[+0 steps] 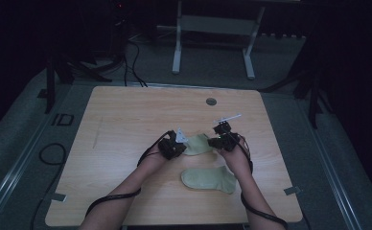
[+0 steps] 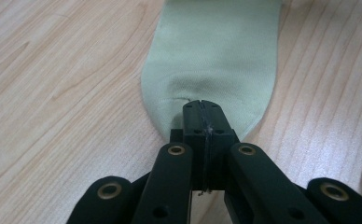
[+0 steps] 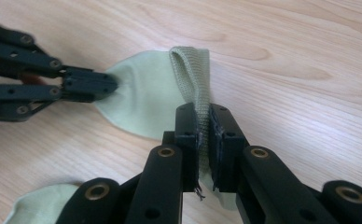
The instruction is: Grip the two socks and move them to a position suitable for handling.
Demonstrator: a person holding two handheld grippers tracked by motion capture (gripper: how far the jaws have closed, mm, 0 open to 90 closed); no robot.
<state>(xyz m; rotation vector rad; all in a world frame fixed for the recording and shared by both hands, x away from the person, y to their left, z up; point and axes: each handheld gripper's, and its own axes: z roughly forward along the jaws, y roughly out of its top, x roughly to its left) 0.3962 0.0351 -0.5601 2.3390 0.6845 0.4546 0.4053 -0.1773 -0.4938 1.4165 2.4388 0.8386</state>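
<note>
Left tool (image 2: 202, 114) pinches the sock (image 2: 212, 65) at its toe, right tool (image 3: 203, 126) clamps the ribbed cuff (image 3: 191, 70); soft, light, floppy fabric, best held by both ends.

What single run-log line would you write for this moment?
left gripper: shut on far sock toe | right gripper: shut on its ribbed cuff | near sock: flat, untouched | table: wood

On the table (image 1: 126, 124), one sock (image 1: 199, 144) lies behind the other sock (image 1: 209, 179).
</note>
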